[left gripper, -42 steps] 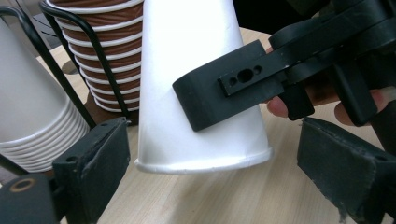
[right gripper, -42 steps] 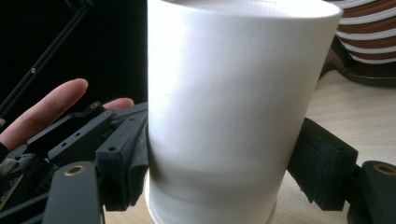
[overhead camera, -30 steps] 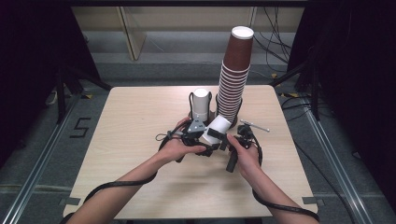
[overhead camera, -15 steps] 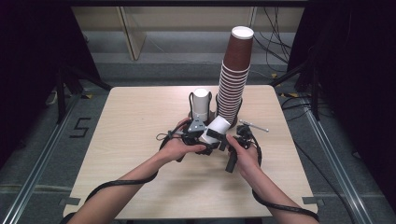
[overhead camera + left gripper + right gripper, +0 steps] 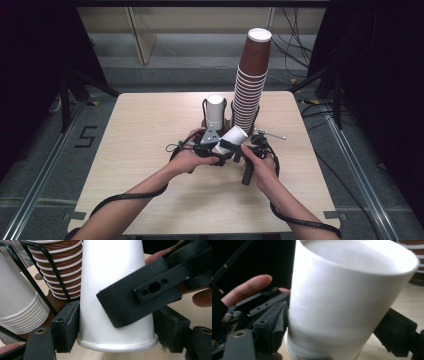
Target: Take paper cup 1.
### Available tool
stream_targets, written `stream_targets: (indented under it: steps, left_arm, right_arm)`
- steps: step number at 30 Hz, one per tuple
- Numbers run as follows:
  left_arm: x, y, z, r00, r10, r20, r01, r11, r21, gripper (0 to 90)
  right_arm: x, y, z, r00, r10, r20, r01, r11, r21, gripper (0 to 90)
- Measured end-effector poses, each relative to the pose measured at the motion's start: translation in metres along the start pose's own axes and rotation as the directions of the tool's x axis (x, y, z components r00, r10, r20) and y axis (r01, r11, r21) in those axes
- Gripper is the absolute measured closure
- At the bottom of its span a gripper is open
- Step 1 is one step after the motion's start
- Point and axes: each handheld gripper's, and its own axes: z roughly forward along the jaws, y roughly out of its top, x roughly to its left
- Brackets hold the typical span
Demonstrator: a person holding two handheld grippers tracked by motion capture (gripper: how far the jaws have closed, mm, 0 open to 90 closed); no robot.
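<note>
White cup (image 5: pixel 112 290): matt smooth paper. Gripper jaws beside it: matt black plastic. Table (image 5: pixel 150 130): pale wood-grain laminate.

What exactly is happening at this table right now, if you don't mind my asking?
A person holds a claw in each hand and is passing a white paper cup between them in front of the cup racks. The left claw has just been closing, and its jaws now flank the cup's base. The right claw has just been opening around the same cup. Behind stand a tall brown cup stack and a short white cup stack.
</note>
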Motion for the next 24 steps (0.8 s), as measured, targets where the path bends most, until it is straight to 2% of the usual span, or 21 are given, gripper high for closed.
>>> stream_targets:
  steps: [4,10,17,18,20,21,22,23,24]
  left_arm:
    - [0.001,0.000,-0.002,1.0000,0.008,0.001,-0.008,0.9999,-0.015,27.2]
    - [0.001,0.000,-0.003,0.9994,0.030,-0.017,-0.030,0.9994,-0.017,27.4]
    - [0.011,0.000,-0.007,0.9972,0.069,-0.027,-0.070,0.9975,-0.015,27.5]
    - [0.012,0.000,-0.009,0.9971,0.072,-0.026,-0.072,0.9974,0.001,27.4]
    - [0.014,0.000,-0.011,0.9987,0.045,-0.022,-0.045,0.9990,-0.002,27.4]
    - [0.016,0.000,-0.013,0.9979,0.060,-0.023,-0.060,0.9982,0.008,27.5]
    - [0.019,0.001,-0.014,0.9965,0.078,-0.029,-0.078,0.9969,-0.001,27.5]
    - [0.022,0.002,-0.016,0.9952,0.095,-0.027,-0.094,0.9954,0.017,27.7]
    - [0.022,0.001,-0.017,0.9973,0.071,-0.021,-0.071,0.9975,0.005,27.7]
  right_arm:
    - [0.001,0.001,-0.001,0.9999,-0.015,-0.008,0.015,1.000,-0.001,17.3]
    - [0.002,0.002,-0.002,0.9999,0.004,-0.016,-0.004,1.000,-0.006,17.3]
    - [0.003,0.004,-0.007,0.9993,-0.019,-0.032,0.019,1.000,0.011,17.3]
    - [0.004,0.005,-0.009,0.9994,-0.008,-0.033,0.009,1.000,0.022,17.3]
    - [0.004,0.005,-0.011,0.9992,-0.024,-0.033,0.025,0.999,0.034,17.5]
    - [0.004,0.004,-0.014,0.9986,-0.036,-0.040,0.038,0.997,0.062,17.5]
    - [0.004,0.004,-0.014,0.9986,-0.036,-0.040,0.038,0.997,0.062,17.5]
    - [0.006,0.004,-0.016,0.9986,-0.039,-0.035,0.042,0.996,0.080,17.6]
    - [0.005,0.003,-0.017,0.9965,-0.075,-0.039,0.078,0.993,0.091,17.6]
